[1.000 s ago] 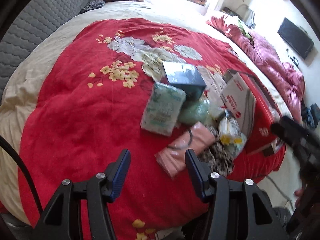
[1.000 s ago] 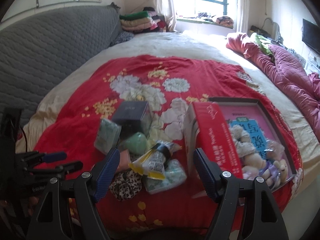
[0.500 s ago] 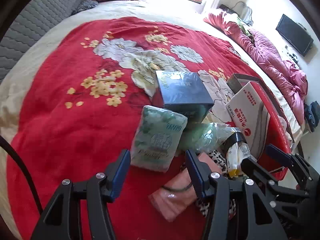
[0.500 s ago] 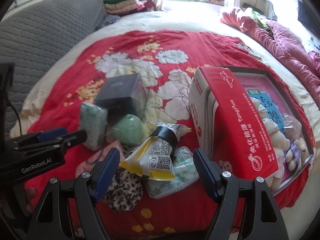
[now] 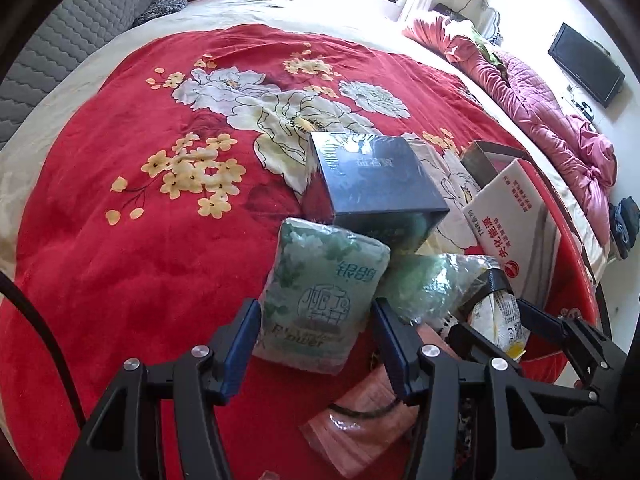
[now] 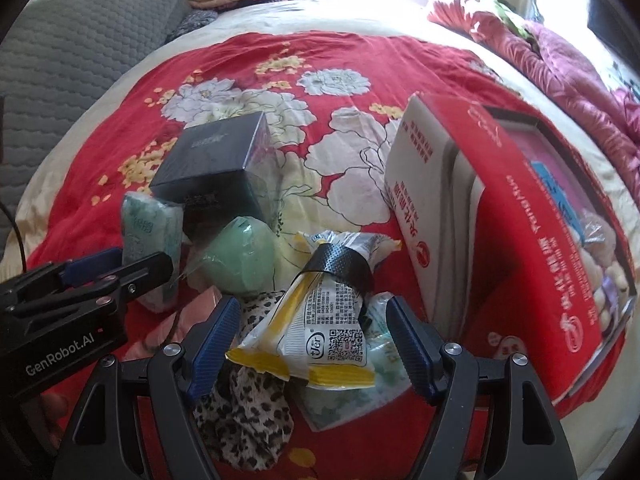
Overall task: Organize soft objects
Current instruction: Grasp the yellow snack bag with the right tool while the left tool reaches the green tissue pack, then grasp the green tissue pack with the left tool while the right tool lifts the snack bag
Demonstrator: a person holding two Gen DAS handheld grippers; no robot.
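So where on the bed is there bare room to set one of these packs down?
Free: the red blanket left of the tissue pack, and its flowered stretch beyond the dark box. Crowded: between the dark box and the red carton, where snack bag, green pouch and leopard cloth overlap.

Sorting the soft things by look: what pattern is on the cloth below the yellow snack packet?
Leopard print, dark spots on cream cloth; clearest in the right wrist view.
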